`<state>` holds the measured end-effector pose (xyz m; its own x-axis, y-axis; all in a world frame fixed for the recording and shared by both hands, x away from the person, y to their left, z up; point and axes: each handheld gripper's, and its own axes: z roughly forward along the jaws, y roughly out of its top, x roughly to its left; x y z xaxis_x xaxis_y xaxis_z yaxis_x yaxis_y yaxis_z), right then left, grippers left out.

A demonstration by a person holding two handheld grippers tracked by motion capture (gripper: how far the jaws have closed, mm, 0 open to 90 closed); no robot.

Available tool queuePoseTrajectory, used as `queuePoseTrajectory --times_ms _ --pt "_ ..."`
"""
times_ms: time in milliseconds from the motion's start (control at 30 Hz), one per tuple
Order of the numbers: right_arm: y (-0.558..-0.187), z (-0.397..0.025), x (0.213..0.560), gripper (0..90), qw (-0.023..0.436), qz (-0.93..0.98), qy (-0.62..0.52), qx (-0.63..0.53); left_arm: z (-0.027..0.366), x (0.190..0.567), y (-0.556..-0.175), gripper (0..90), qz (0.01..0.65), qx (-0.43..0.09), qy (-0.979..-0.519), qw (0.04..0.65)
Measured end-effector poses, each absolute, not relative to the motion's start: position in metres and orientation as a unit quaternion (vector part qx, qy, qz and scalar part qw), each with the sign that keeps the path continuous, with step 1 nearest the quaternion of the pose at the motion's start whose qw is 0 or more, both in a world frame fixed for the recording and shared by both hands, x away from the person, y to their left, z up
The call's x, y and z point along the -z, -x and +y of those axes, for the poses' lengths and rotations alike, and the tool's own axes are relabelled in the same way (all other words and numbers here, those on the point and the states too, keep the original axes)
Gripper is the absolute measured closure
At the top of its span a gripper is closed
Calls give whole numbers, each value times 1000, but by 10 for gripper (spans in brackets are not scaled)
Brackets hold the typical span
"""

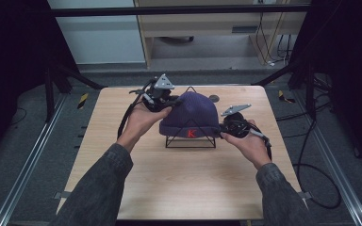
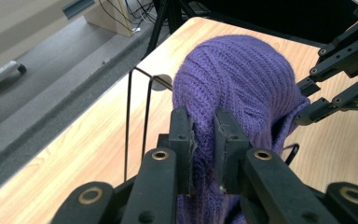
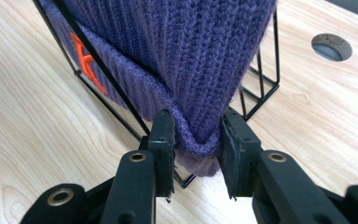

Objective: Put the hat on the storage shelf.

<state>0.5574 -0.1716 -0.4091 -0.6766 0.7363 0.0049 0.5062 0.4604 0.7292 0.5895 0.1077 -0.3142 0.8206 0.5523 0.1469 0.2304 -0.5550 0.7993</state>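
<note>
Both tools grip a purple knit beanie [image 1: 190, 114] that sits over a black wire stand [image 1: 190, 142] near the middle of the wooden surface [image 1: 179, 183]. Nearest the person, the right tool [image 1: 222, 128] is clenched on the folded cuff at the beanie's right lower edge; in the right gripper view its jaws pinch the bottom fold of the cuff [image 3: 196, 140], with the wire frame just behind and an orange letter K [image 3: 86, 60] showing on the cuff to the left. Farther back, the left tool [image 1: 172, 101] is clamped on the knit at the beanie's upper left side; in the left gripper view a ridge of fabric [image 2: 204, 135] is squeezed between its jaws. Beyond the beanie, a small round hole [image 1: 214, 98] lies in the surface near its far edge.
</note>
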Motion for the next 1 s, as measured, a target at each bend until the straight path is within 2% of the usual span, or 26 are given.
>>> queuePoseTrajectory --times_ms 1000 --pt "-557 -171 436 678 140 843 -385 -349 108 341 -582 784 224 -174 -867 409"
